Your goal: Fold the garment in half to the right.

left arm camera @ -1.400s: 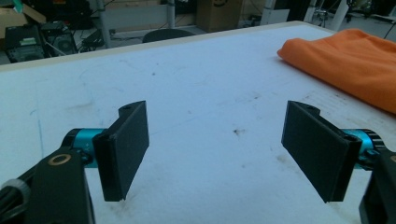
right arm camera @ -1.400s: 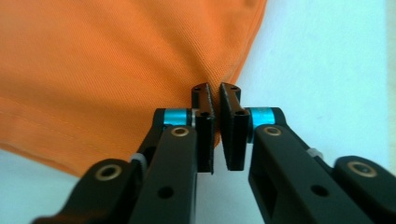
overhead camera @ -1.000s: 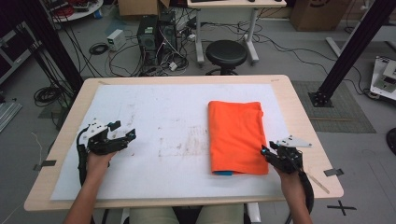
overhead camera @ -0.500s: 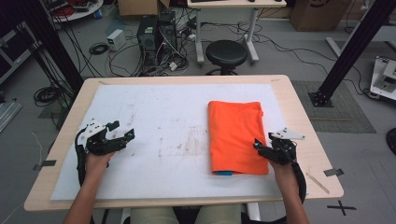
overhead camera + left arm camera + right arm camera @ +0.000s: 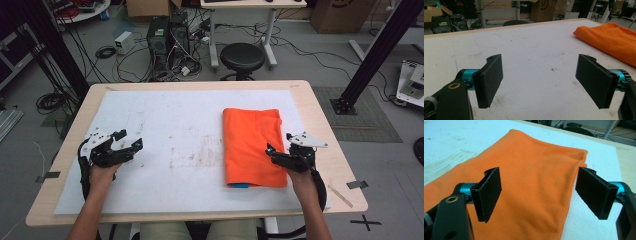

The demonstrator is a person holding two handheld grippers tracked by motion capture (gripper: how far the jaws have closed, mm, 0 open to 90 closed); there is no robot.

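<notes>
A folded orange knit cloth, soft and rectangular, is lying right of centre on the white-covered desk, long axis running top to bottom. The right claw has just been opening, jaws wide and empty over the cloth's lower right edge. The left claw is gaping wide at lower left.

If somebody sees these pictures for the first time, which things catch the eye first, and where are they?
The bright folded orange cloth stands out first, lying on the right half of the white table cover. The right gripper hovers at the cloth's right edge, jaws just opened and holding nothing. The left gripper waits open over the bare cover at the left.
</notes>
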